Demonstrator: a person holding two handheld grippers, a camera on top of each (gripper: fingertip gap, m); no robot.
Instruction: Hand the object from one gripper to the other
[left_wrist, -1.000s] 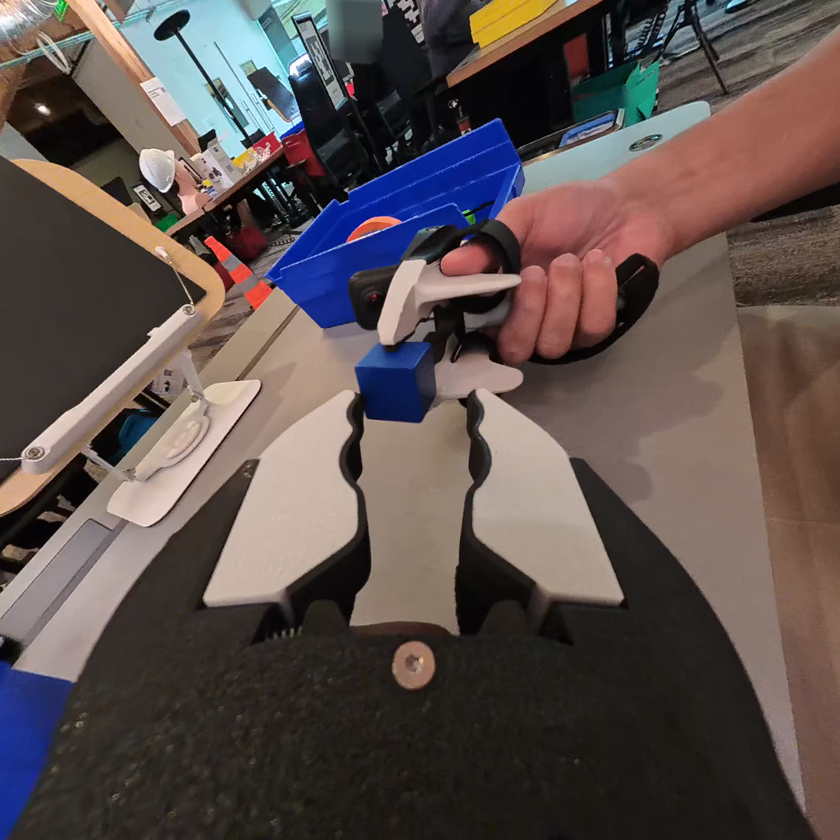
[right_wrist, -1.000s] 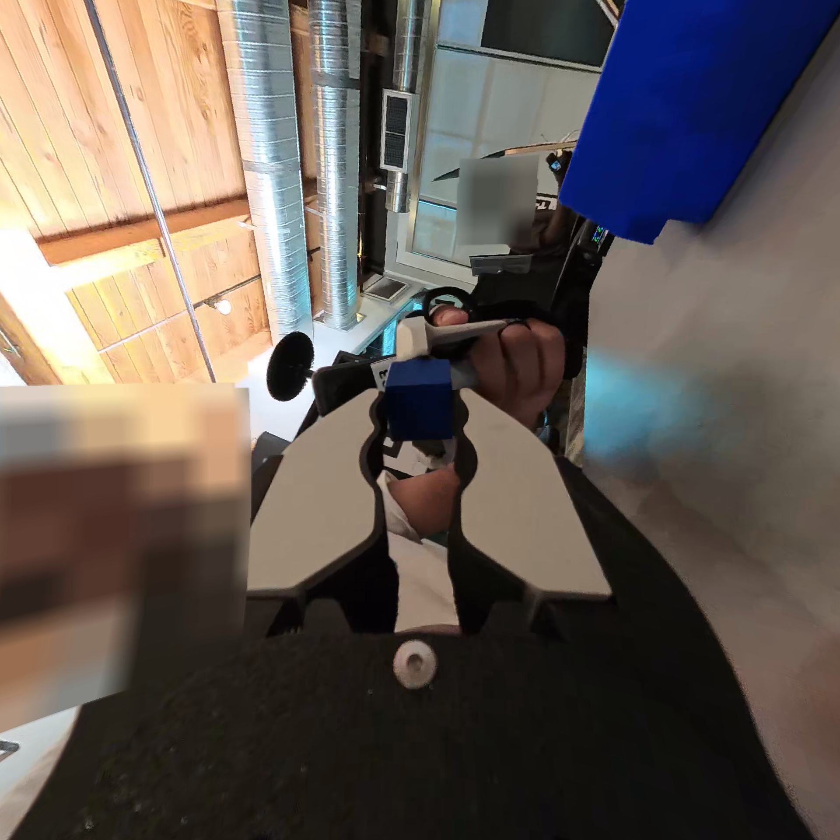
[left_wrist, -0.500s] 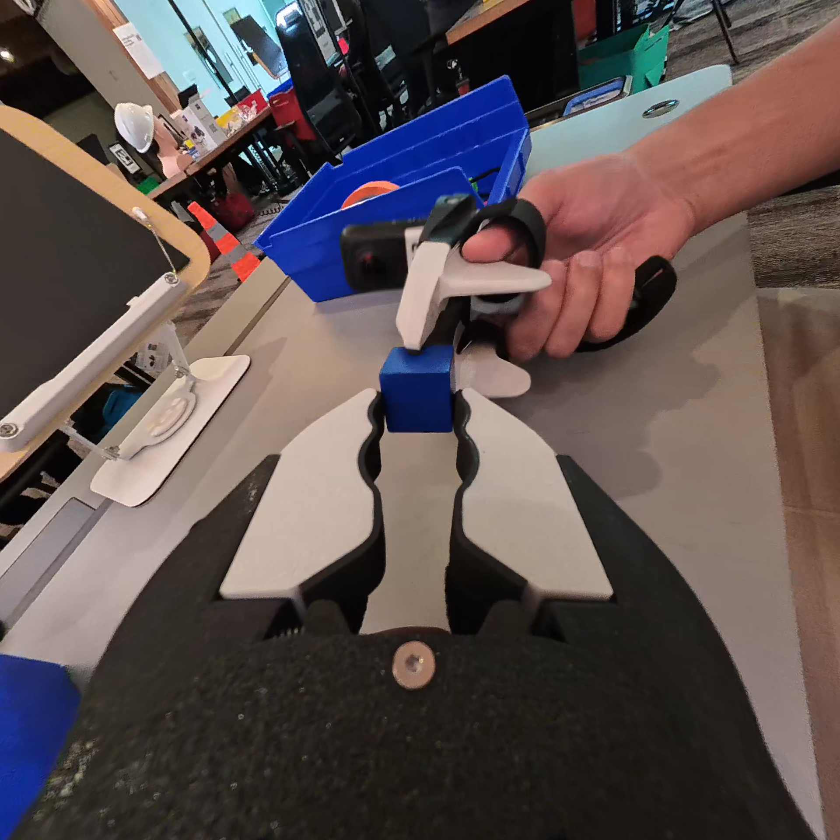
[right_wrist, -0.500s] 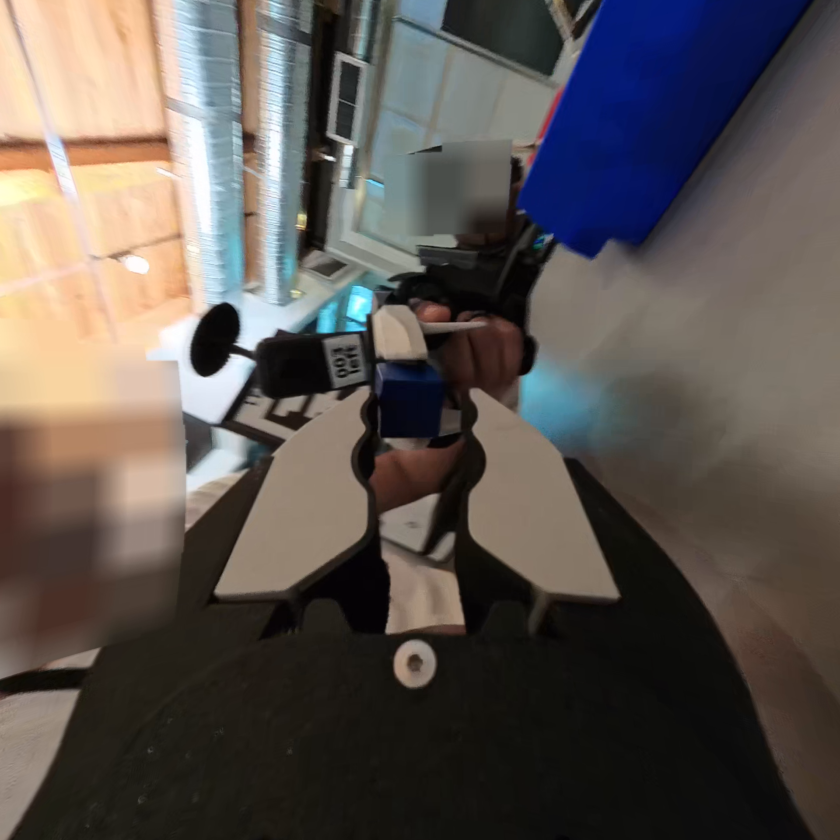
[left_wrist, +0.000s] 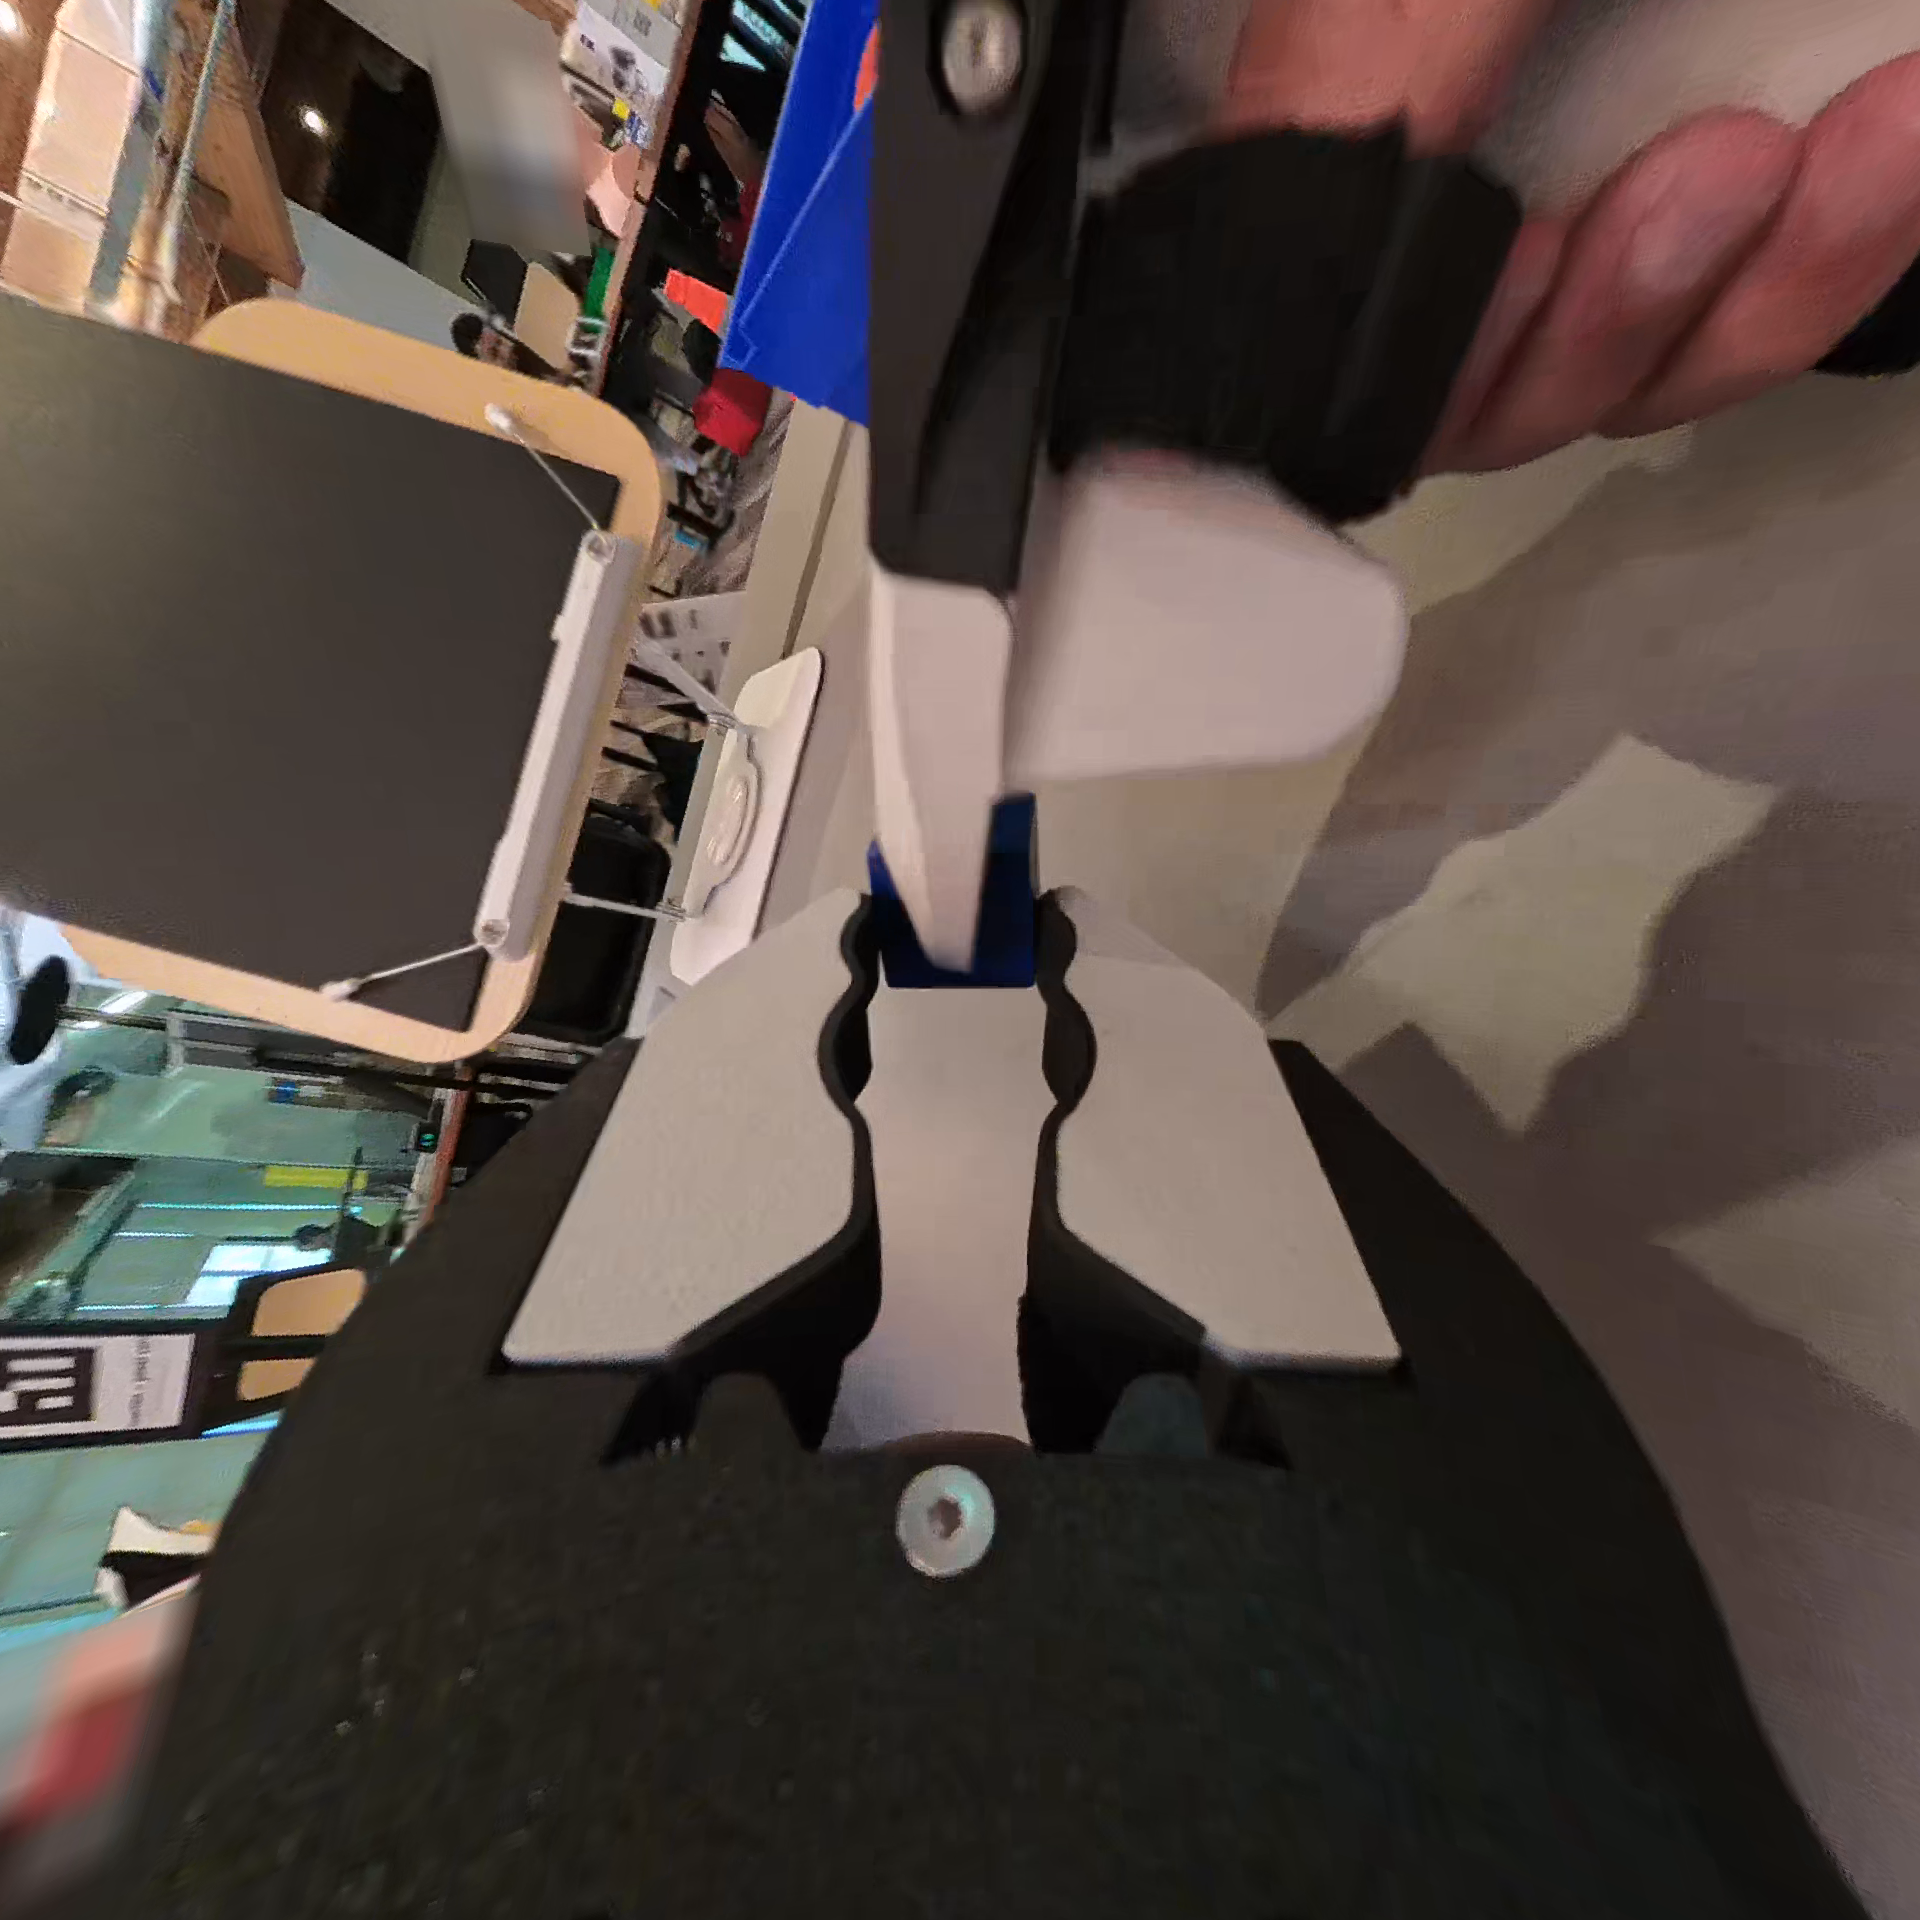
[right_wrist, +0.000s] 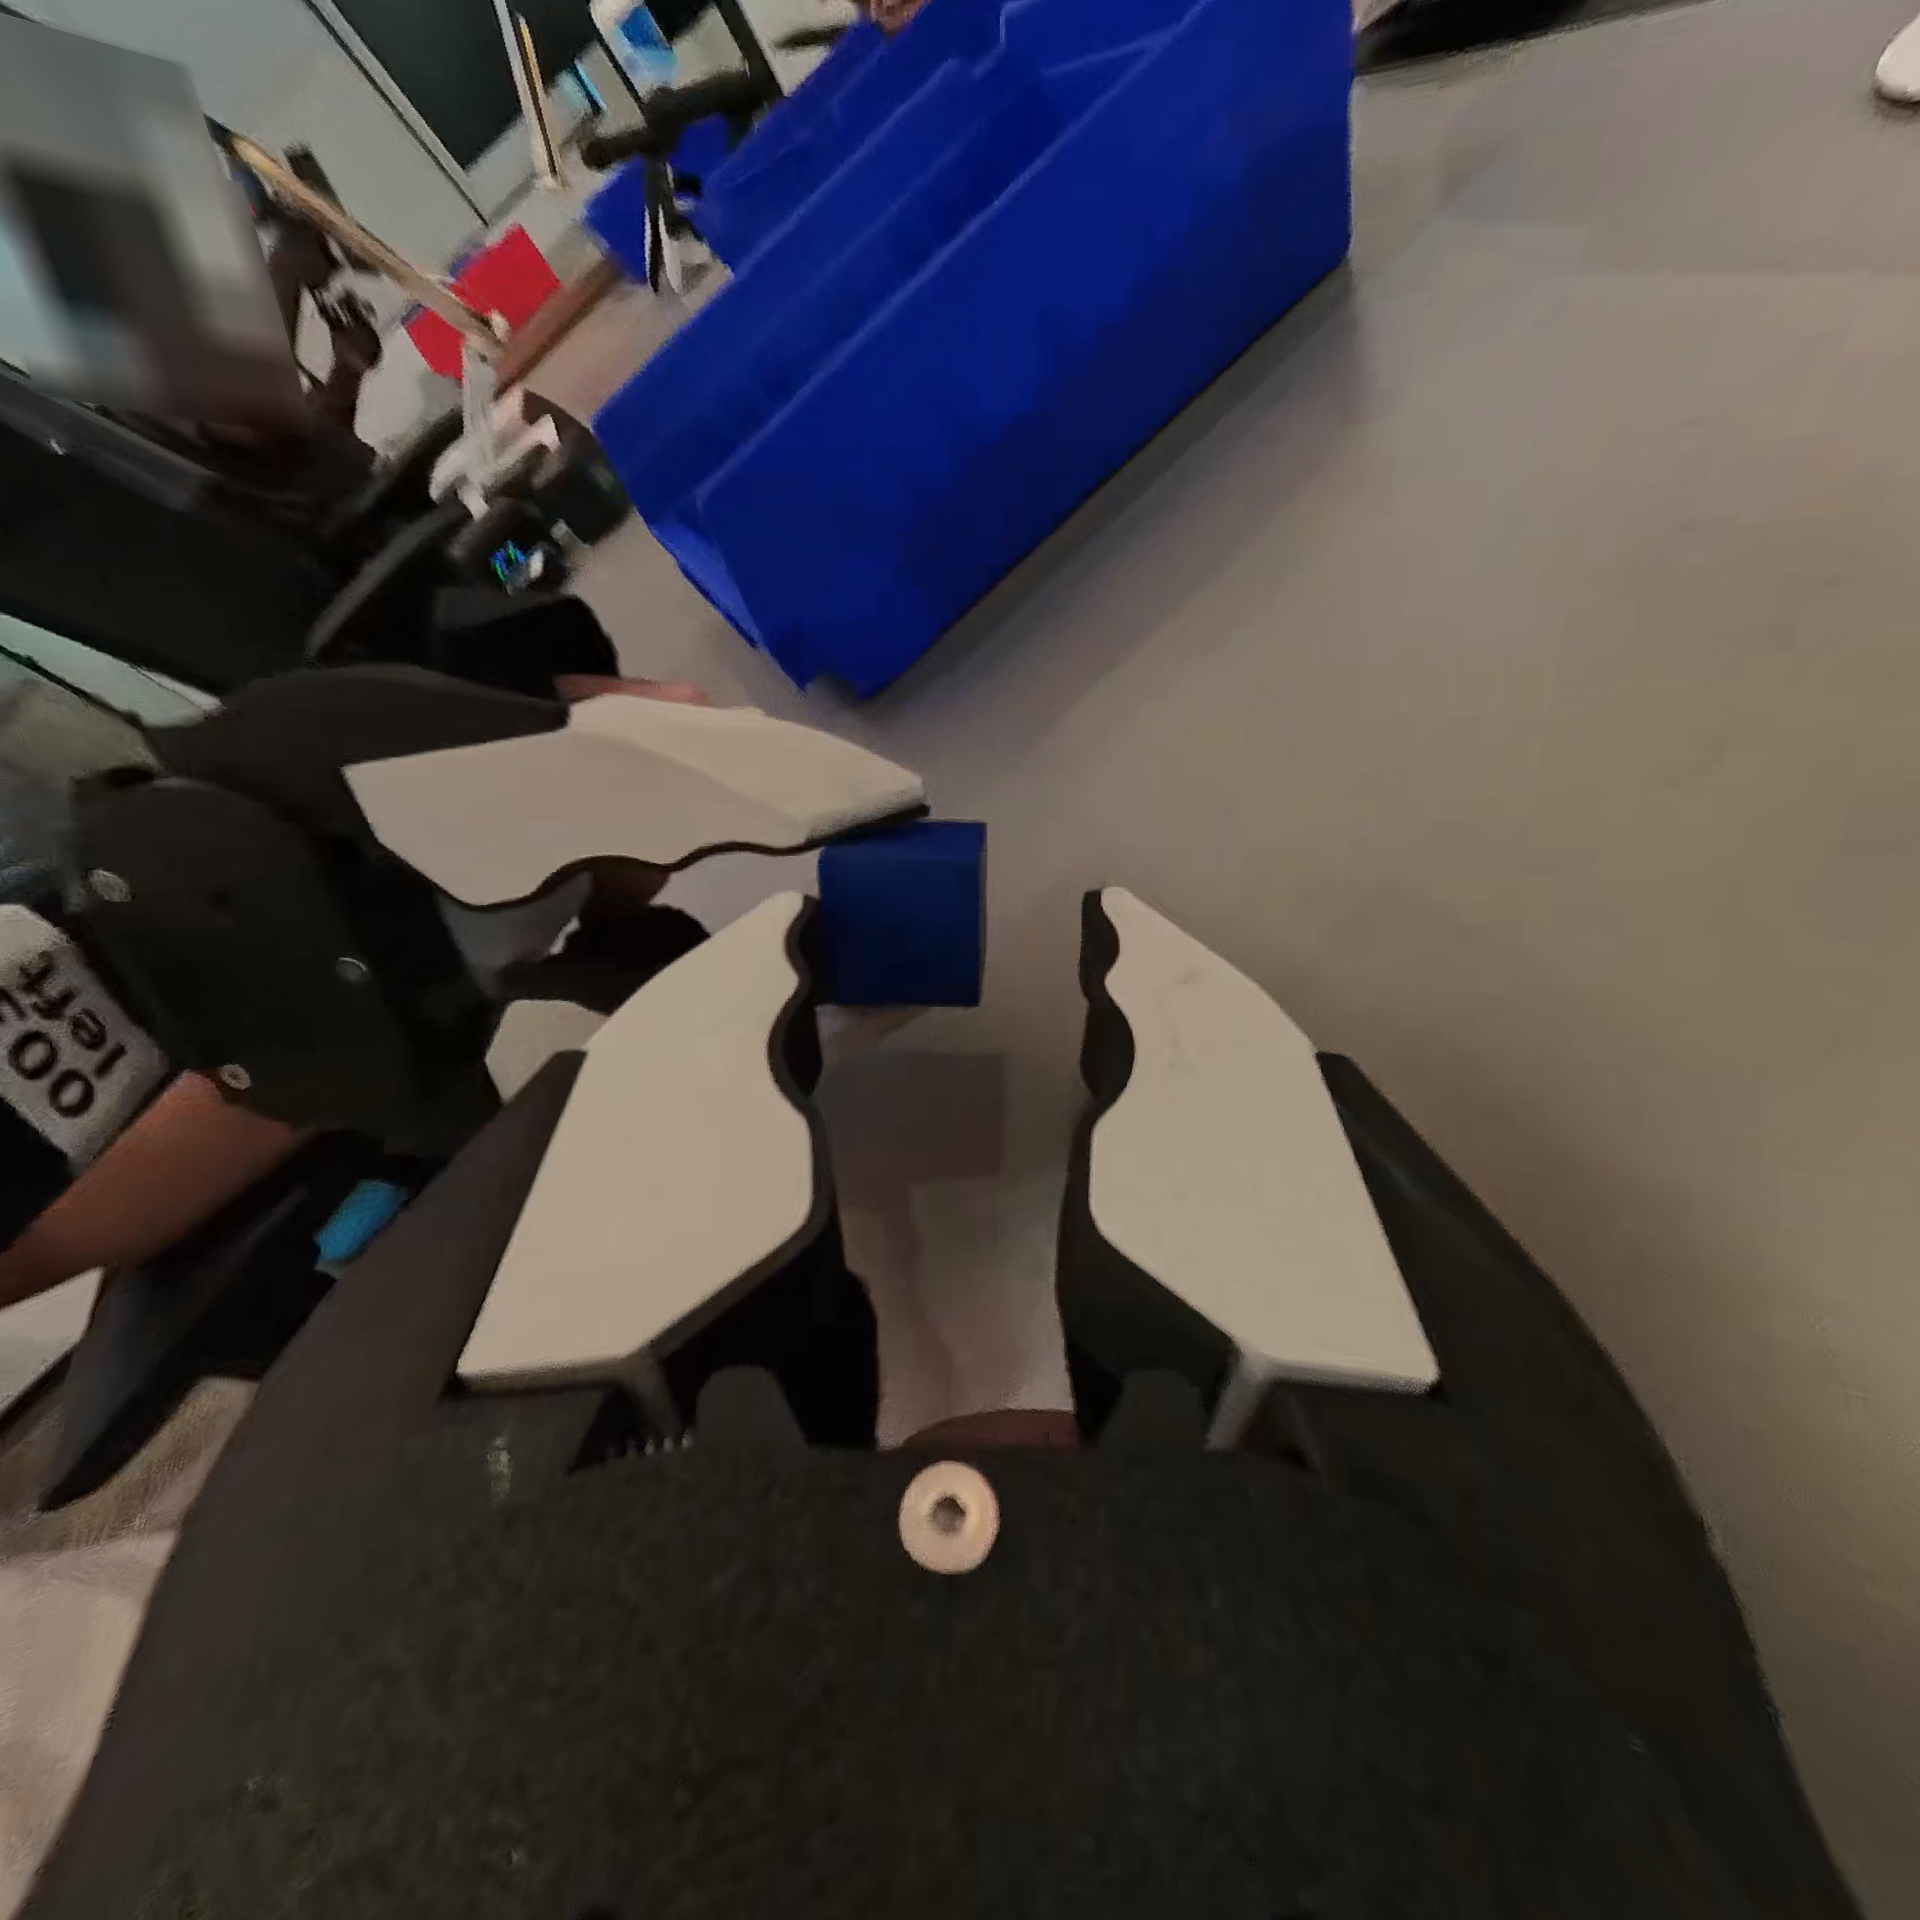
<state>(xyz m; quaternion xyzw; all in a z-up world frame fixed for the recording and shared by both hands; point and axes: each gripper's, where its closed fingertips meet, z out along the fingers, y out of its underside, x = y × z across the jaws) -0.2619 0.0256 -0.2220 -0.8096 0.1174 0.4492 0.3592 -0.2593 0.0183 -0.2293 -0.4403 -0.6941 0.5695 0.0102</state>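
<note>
clearly the blue cube (left_wrist: 1003, 914) sits pinched between the fingertips of the left tongs (left_wrist: 954, 940), its sides touching both dark inner pads at the very ends of the two white fingers, so these tongs are clenched on it. in the left wrist view the right tongs (left_wrist: 997, 831) come down from above, one white finger (left_wrist: 930, 821) lying across the front of the cube and the wider one (left_wrist: 1195, 644) just above it, a person's hand (left_wrist: 1662, 239) wrapped round the black handle. from the right wrist view the same cube (right_wrist: 902, 914) floats above the grey tabletop (right_wrist: 1558, 623), pressed under the upper finger (right_wrist: 644, 790) of the left tongs (right_wrist: 873, 862) that reach in from the left side. the right tongs (right_wrist: 945, 914) stand released, their two fingers spread wider than the cube; the cube lies at the tip of their left-hand finger (right_wrist: 675, 1122), touching or nearly touching it, and well clear of the right-hand finger (right_wrist: 1236, 1122). behind, a blue bin (right_wrist: 997, 364) rests on the tabletop, and a dark board with a pale wooden rim (left_wrist: 260, 675) stands off to the left.
</note>
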